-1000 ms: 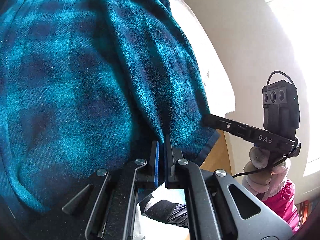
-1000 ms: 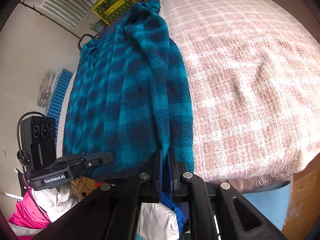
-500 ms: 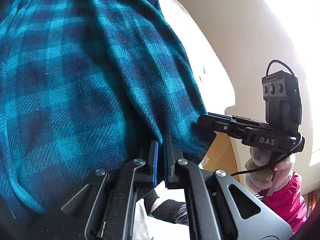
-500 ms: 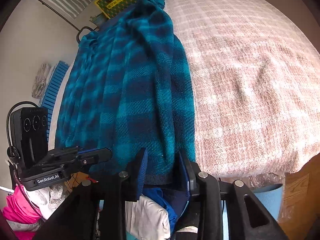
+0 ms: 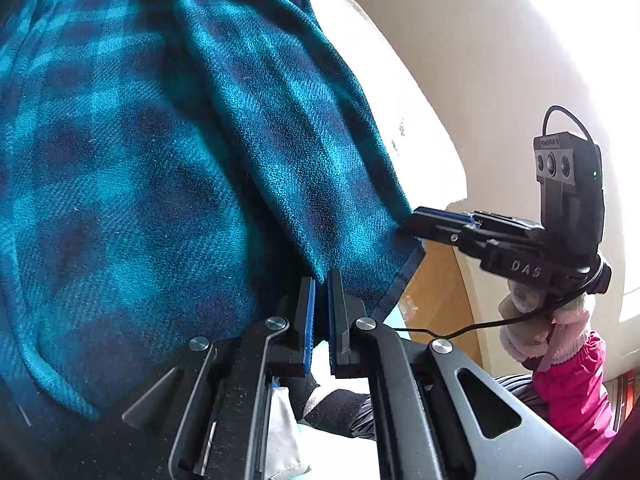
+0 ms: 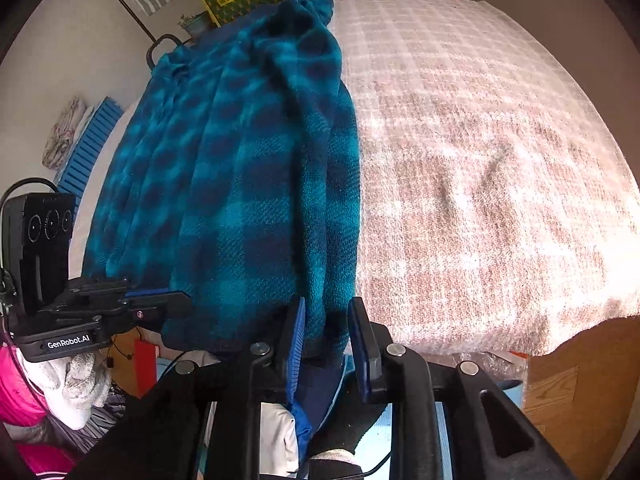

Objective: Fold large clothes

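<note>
Teal-and-navy plaid fleece garment (image 6: pixel 248 184) lies lengthwise along the left side of a bed, spread over a pink-and-white checked blanket (image 6: pixel 480 184), its near hem hanging just over the near edge. At that hem the left gripper (image 5: pixel 321 276) is clenched on a fold of the fleece, pinching the cloth between its blue pads. The right gripper (image 6: pixel 326 312) sits just to the right of it, jaws opening, with the dark-bound hem edge between the pads but no longer pressed by them (a release in progress, by the look of it). Each gripper is carried in a gloved hand (image 5: pixel 532 328) with a bright pink sleeve behind it. The fabric looks thick, soft and limp, probably light for its bulk; it should drape and bunch rather than hold a crease, and the plush nap ought to grip well rather than slip. Judging from this, the firmest holds are the bound hem and its corners, taken well apart so the cloth stays taut while it is folded.
</note>
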Available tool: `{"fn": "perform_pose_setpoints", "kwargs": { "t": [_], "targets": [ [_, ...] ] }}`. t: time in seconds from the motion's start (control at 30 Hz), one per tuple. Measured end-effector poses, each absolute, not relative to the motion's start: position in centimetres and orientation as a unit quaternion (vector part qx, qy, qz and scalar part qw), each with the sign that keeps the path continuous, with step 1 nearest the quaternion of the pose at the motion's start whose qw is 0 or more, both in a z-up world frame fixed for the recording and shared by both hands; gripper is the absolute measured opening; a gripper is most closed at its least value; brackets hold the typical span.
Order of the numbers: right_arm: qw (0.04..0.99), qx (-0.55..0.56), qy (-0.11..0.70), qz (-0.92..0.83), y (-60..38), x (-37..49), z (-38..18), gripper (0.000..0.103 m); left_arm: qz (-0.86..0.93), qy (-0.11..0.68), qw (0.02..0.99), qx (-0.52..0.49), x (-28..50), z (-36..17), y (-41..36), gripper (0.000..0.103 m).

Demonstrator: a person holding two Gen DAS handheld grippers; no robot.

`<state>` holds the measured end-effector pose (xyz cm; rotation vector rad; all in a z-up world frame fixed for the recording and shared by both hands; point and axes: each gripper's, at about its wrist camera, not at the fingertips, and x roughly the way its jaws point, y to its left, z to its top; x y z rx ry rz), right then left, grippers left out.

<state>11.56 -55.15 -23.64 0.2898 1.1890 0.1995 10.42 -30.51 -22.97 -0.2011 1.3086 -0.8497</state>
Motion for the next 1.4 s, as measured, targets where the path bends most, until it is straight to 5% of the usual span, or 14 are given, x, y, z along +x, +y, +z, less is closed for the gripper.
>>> {"fn": "perform_pose_setpoints", "kwargs": {
  "t": [0.13, 0.3, 0.67, 0.73, 0.87, 1.07, 1.13, 1.23, 1.4],
  "targets": [
    [0.846, 0.189, 0.484, 0.122, -57.6, 12.5, -20.0, 0.040, -0.391, 0.563, 0.720, -0.105, 9.8, -20.5, -28.9, 0.008],
    [0.852, 0.232, 0.456, 0.110, -59.5, 17.4, -19.6, 0.037, -0.411, 0.525, 0.740, -0.086, 9.3, -18.2, -31.0, 0.008],
    [0.831, 0.263, 0.481, 0.095, -59.4, 27.2, -24.2, 0.037, -0.434, 0.577, 0.688, -0.075, 11.3, -24.0, -36.0, 0.008],
    [0.827, 0.258, 0.489, 0.103, -58.9, 28.2, -24.9, 0.033, -0.435, 0.582, 0.684, -0.069, 11.3, -24.7, -36.4, 0.008],
    [0.821, 0.207, 0.518, 0.119, -56.5, 29.4, -25.9, 0.002, -0.436, 0.586, 0.680, -0.070, 11.8, -25.4, -36.6, 0.008],
    [0.826, 0.194, 0.526, 0.064, -57.5, 30.3, -26.6, 0.000, -0.441, 0.577, 0.685, -0.051, 11.8, -25.8, -37.4, 0.008],
    [0.829, 0.198, 0.519, 0.064, -57.7, 29.8, -26.0, 0.002, -0.437, 0.582, 0.683, -0.055, 12.5, -25.9, -37.8, 0.008],
    [0.836, 0.209, 0.506, 0.043, -58.8, 27.8, -24.5, 0.028, -0.436, 0.584, 0.683, -0.060, 11.7, -25.2, -37.1, 0.008],
    [0.834, 0.245, 0.489, 0.072, -60.5, 21.9, -22.5, 0.049, -0.455, 0.563, 0.687, -0.059, 10.9, -23.0, -35.4, 0.008]
  ]
}}
